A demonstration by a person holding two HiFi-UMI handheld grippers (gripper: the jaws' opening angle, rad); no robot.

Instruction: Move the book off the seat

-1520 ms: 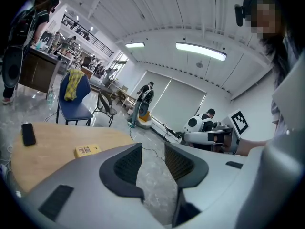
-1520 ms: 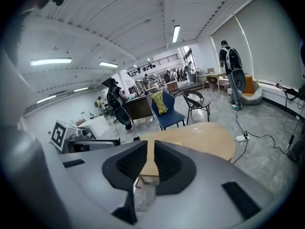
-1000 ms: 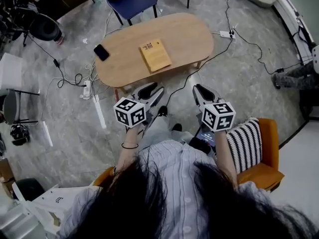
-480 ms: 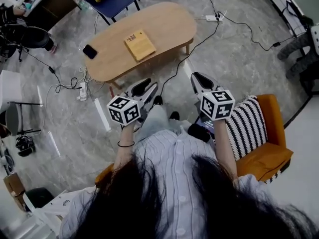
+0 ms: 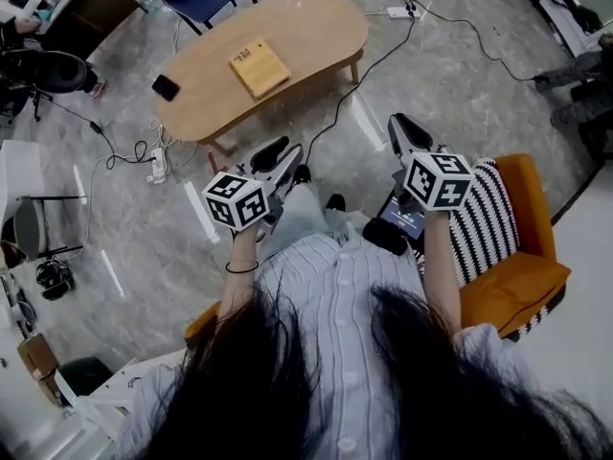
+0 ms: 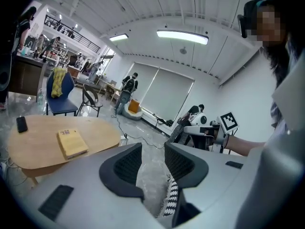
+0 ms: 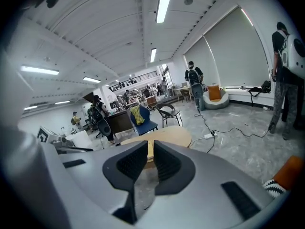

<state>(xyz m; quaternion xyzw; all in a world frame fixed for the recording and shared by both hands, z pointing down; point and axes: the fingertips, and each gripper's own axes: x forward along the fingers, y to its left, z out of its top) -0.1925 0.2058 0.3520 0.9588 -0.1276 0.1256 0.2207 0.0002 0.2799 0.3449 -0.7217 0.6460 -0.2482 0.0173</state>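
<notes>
Left gripper and right gripper drew apart; book label unreadable

This is a big open lab or workshop hall, not a home: strip lights overhead, roller blinds, a railed mezzanine, a bare grey floor. A power strip and loose cables trail across it, and people with backpacks stand about. A low wooden table, blue chair and orange armchair form a sitting corner.
</notes>
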